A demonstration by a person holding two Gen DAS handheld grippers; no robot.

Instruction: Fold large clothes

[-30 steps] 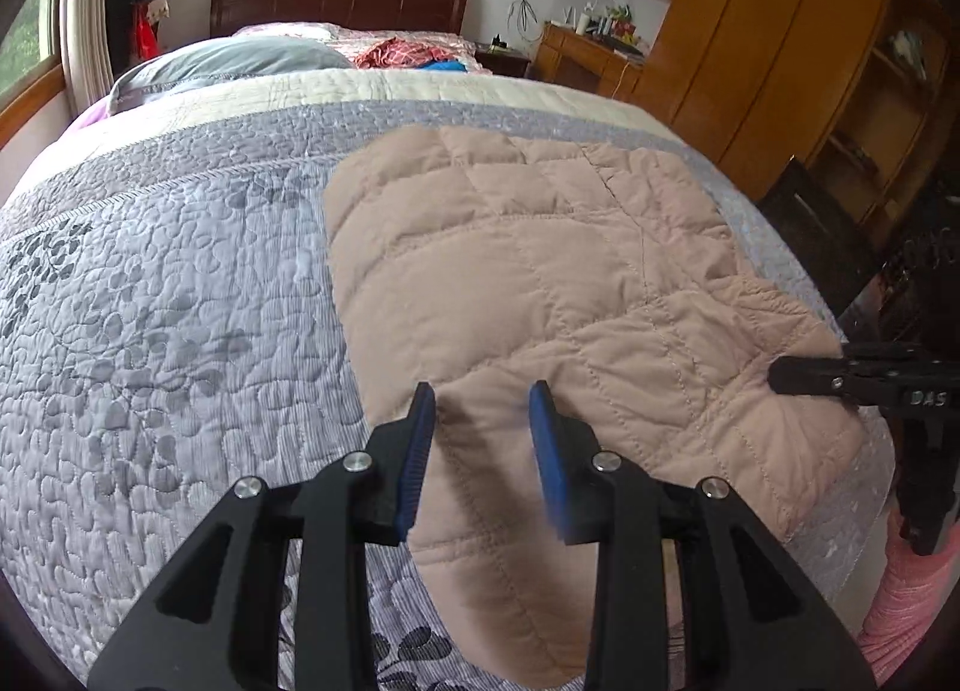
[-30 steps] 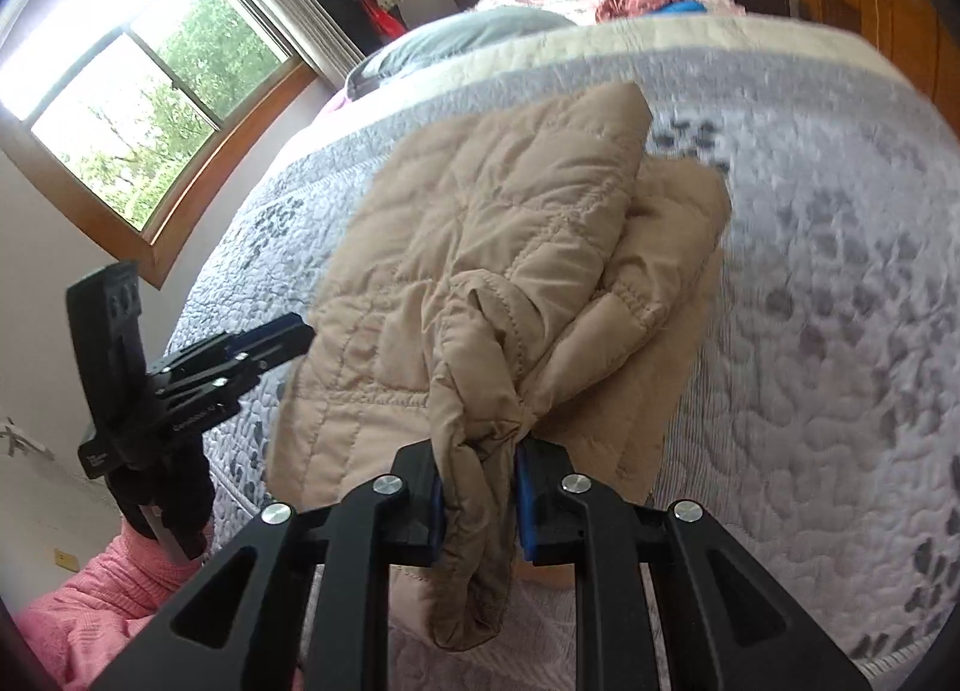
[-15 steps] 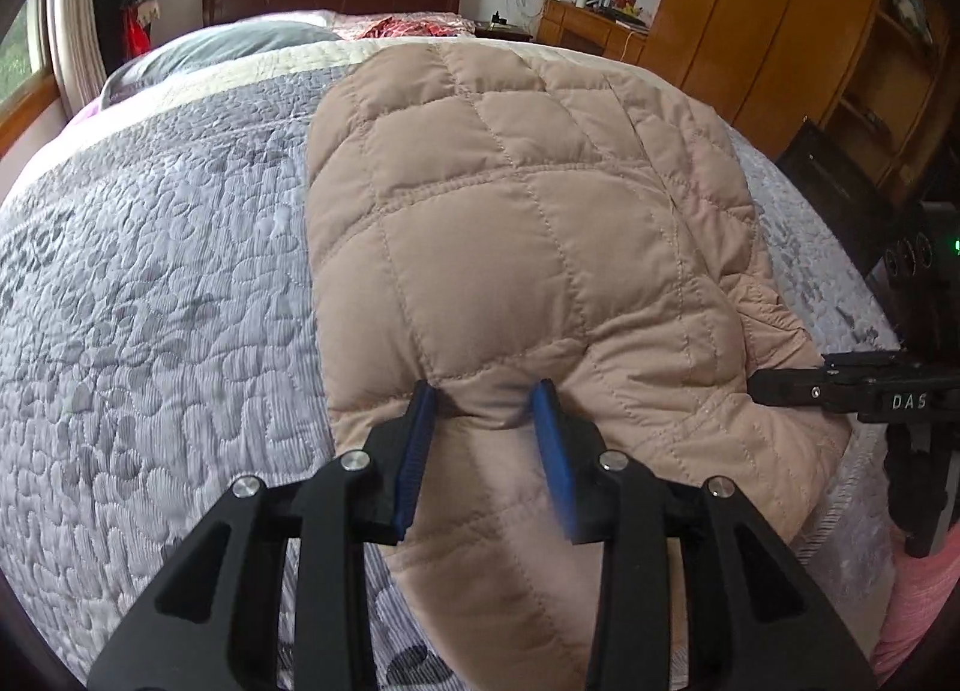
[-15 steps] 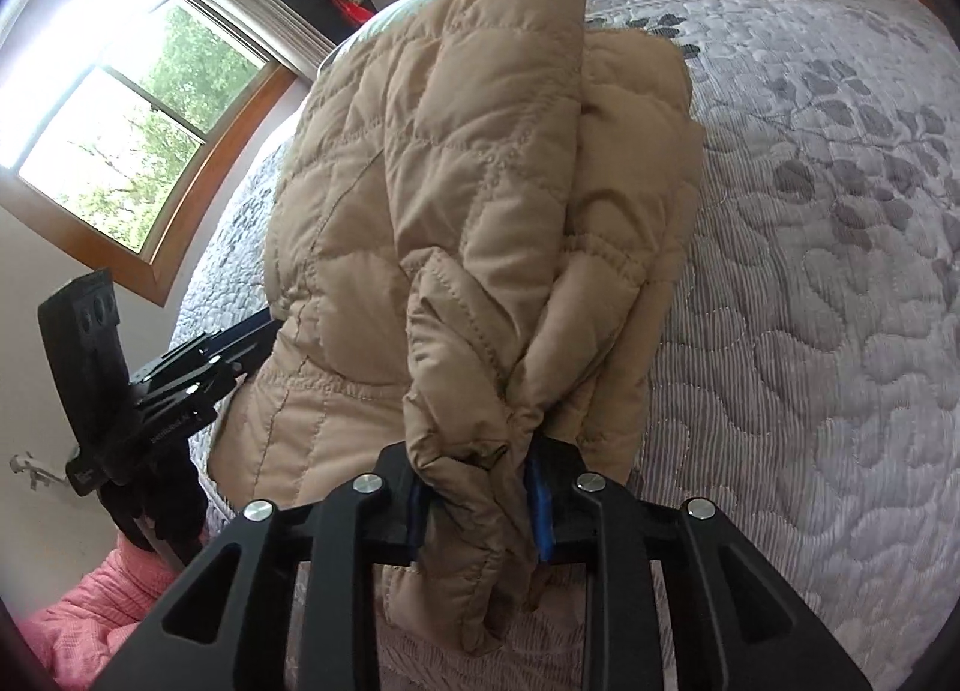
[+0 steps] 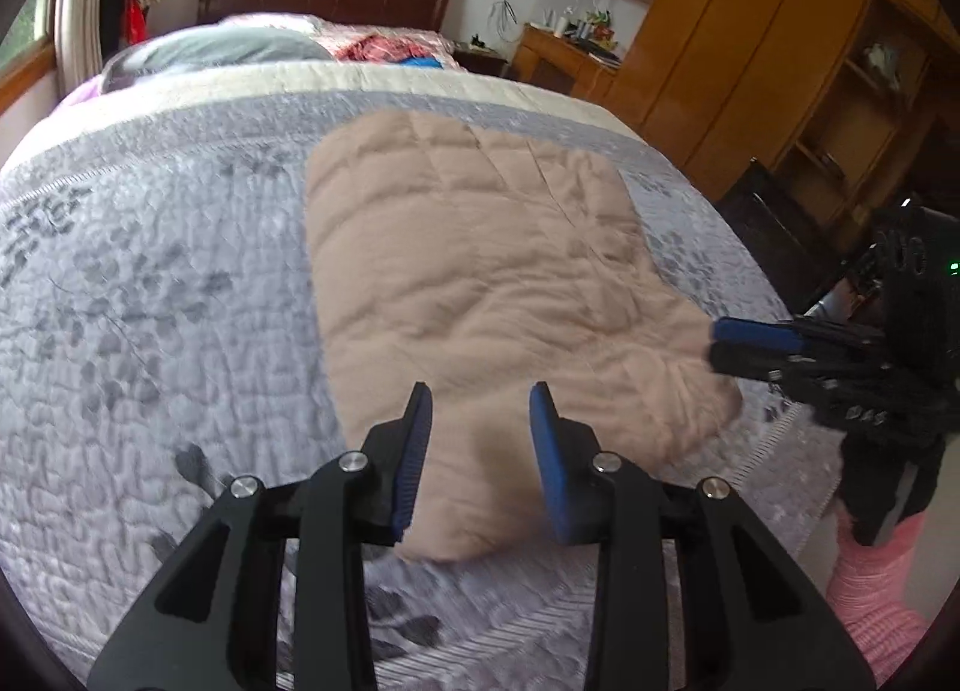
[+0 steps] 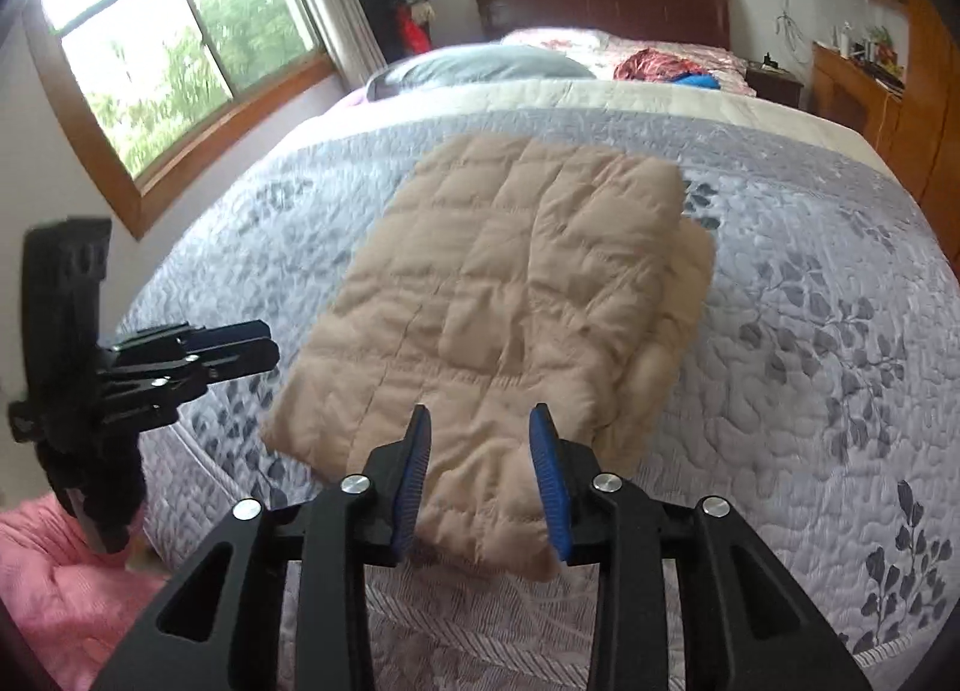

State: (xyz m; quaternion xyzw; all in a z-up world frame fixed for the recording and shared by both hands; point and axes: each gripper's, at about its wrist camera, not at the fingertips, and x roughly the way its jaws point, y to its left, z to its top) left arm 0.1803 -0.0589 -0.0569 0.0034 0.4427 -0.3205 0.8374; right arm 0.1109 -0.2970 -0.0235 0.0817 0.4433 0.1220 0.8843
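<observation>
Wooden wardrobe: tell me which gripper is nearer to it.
Right. The right gripper hangs at the jacket's edge on the wardrobe side; the left gripper is beyond the jacket's opposite edge, toward the window.

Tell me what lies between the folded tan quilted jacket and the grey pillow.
Only bare grey floral bedspread between jacket and pillow, in the right wrist view.

Soft daylight from the blown-out wood-framed window (image 6: 180,72); slight motion blur throughout, strong fisheye bending and dark vignetted corners.
</observation>
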